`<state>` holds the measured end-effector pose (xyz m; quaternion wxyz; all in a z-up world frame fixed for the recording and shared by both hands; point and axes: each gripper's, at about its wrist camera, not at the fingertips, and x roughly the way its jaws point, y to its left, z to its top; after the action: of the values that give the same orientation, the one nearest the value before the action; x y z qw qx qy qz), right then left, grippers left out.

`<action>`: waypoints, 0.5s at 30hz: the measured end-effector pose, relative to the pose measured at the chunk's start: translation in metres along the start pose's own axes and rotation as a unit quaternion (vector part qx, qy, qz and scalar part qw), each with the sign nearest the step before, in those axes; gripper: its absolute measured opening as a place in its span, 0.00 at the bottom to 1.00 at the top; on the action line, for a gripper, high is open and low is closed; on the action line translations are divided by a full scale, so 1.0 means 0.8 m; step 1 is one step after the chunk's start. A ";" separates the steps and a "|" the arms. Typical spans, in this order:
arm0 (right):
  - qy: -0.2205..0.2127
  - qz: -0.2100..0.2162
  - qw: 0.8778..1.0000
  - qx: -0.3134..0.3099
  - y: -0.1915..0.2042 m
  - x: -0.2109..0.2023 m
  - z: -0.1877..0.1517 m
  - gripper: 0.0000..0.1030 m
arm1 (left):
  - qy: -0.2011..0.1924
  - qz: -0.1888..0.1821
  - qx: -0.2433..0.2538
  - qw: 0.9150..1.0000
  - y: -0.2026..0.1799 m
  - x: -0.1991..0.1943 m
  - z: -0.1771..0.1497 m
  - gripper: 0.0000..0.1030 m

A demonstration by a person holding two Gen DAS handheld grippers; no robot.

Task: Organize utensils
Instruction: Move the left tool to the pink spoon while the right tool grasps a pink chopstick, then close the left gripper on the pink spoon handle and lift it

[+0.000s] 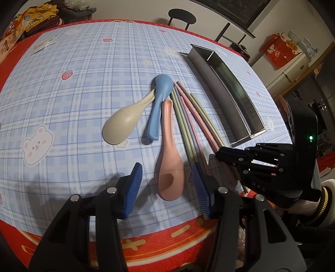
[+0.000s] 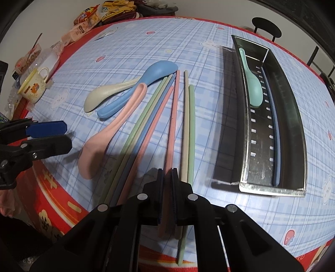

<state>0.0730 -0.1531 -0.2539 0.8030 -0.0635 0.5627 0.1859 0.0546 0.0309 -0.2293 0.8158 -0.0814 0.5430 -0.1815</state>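
Observation:
A pink spoon, a blue spoon and a cream spoon lie on the table beside several coloured chopsticks. My left gripper is open, its blue pads either side of the pink spoon's bowl. My right gripper is shut on a pink chopstick near its end. A metal tray holds a teal spoon and a blue chopstick.
A cup and snack packets sit at the table's far left edge. The red table edge is just below the grippers. A stool stands beyond the far edge.

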 end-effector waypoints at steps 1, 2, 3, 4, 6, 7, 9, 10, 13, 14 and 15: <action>0.002 0.003 1.000 0.001 -0.001 -0.001 -0.002 0.08 | 0.001 0.000 -0.002 1.000 0.000 0.001 0.000 0.43; 0.004 0.005 1.000 0.003 -0.001 -0.001 -0.003 0.08 | 0.003 0.000 -0.004 1.000 0.001 0.003 0.001 0.43; 0.007 0.009 1.000 0.008 -0.002 -0.002 -0.006 0.08 | 0.006 0.000 -0.007 1.000 0.002 0.005 0.001 0.43; 0.008 0.013 1.000 0.013 -0.004 -0.003 -0.009 0.07 | 0.007 -0.001 -0.008 1.000 0.002 0.007 0.002 0.42; 0.011 0.021 0.999 0.023 -0.006 -0.005 -0.015 0.07 | 0.009 -0.003 -0.009 1.000 0.001 0.010 0.003 0.42; 0.011 0.024 0.999 0.026 -0.008 -0.006 -0.017 0.07 | 0.011 -0.003 -0.007 1.000 -0.001 0.012 0.003 0.42; 0.013 0.028 0.999 0.029 -0.010 -0.008 -0.021 0.07 | 0.015 -0.002 0.001 1.000 -0.006 0.018 0.004 0.42; 0.013 0.029 0.999 0.029 -0.010 -0.008 -0.022 0.07 | 0.017 -0.002 0.005 1.000 -0.009 0.021 0.005 0.42; 0.011 0.029 0.999 0.026 -0.009 -0.009 -0.025 0.07 | 0.024 0.015 0.029 0.999 -0.020 0.031 0.010 0.43; 0.010 0.030 0.999 0.025 -0.010 -0.009 -0.026 0.07 | 0.026 0.024 0.037 0.999 -0.023 0.034 0.011 0.43; 0.009 0.032 0.999 0.026 -0.011 -0.010 -0.027 0.07 | 0.031 0.041 0.048 0.998 -0.026 0.038 0.012 0.43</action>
<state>0.0546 -0.1699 -0.2554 0.7931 -0.0263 0.5760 0.1961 0.0698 -0.0006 -0.2447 0.8084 -0.0139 0.5615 -0.1760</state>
